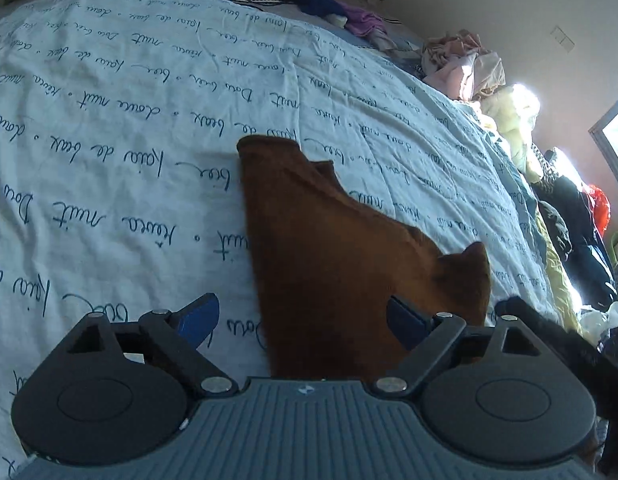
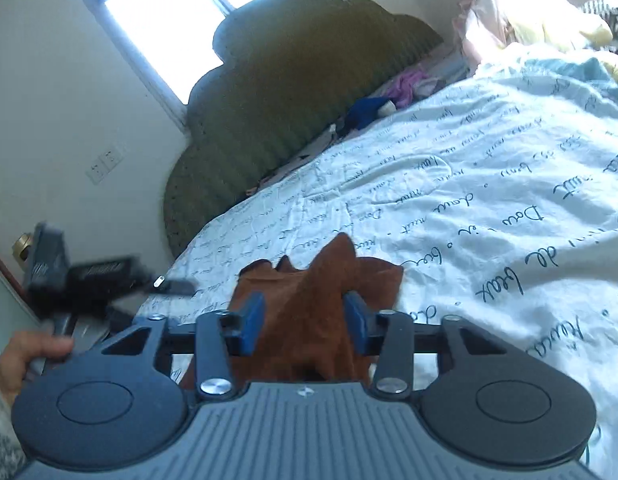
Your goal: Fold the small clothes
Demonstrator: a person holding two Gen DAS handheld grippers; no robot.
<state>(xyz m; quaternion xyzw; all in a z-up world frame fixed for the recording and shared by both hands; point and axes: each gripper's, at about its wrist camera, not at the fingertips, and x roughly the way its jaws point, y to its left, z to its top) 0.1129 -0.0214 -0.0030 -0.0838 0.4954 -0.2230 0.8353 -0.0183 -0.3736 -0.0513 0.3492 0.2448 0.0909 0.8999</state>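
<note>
Cloth [image 1: 341, 248], a small brown piece, lies on the printed quilt [image 1: 109, 128] at the near edge of the bed, partly doubled over, with one narrow end reaching away and a loose corner sticking up on the right. The left gripper [image 1: 305, 320] stands wide, its blue pads clear of the fabric, which runs between and under them; nothing is held there. The right gripper [image 2: 305, 320] is narrower, with bunched cloth [image 2: 317, 292] between the pads; whether they press it I cannot tell. A hand [image 2: 25, 356] shows at that view's left edge. By my reading one fold is laid, the piece is still uneven, and a further fold and smoothing remain.
</note>
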